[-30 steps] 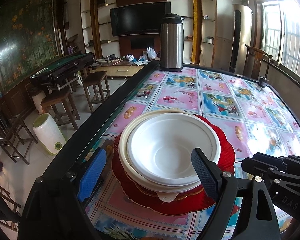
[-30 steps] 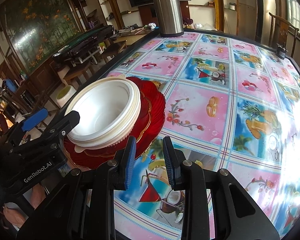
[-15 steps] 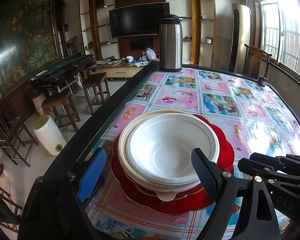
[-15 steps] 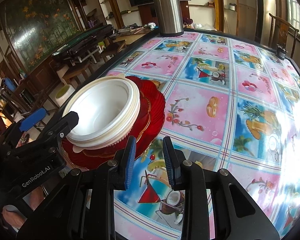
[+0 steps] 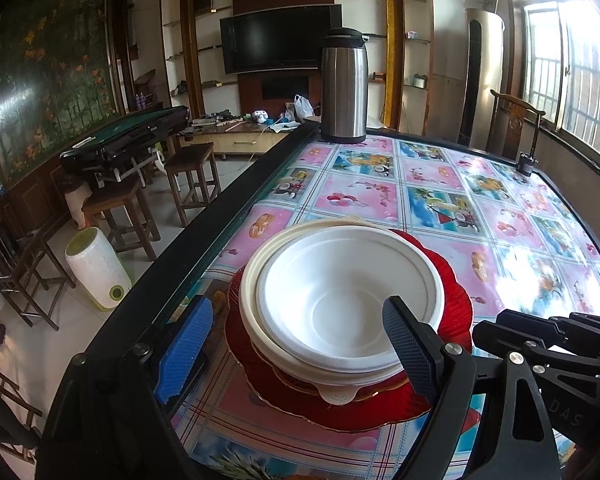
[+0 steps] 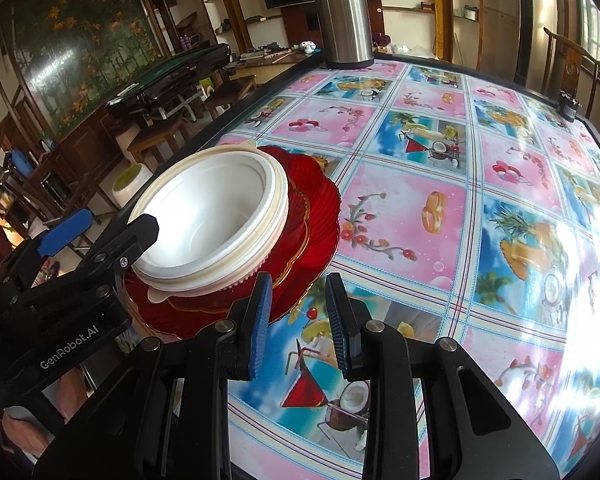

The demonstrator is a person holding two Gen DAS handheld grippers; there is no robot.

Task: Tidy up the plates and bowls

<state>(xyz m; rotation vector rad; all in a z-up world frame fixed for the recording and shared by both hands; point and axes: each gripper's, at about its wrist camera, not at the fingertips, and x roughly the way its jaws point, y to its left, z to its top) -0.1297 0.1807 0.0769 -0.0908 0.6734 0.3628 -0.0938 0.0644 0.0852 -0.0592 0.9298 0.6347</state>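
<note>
Patterned tablecloth (image 5: pixel 356 200), stacked bowls (image 5: pixel 348 300) between open left tool (image 5: pixel 296 336) fingers

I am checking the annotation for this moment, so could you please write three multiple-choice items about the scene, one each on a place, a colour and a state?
1. Where does the steel flask stand?
A. at the far edge of the table
B. inside the white bowl
C. on a stool

2. What colour are the plates under the white bowls?
A. green
B. red
C. black

3. How is the right tool?
A. shut on a plate
B. holding the flask
C. jaws a little apart with nothing between them

Answers:
1 A, the flask stands on the table at its far edge, well behind the stack.
2 B, red scalloped rims show all round beneath the bowls.
3 C, only tablecloth shows in the gap between its fingers.
</note>
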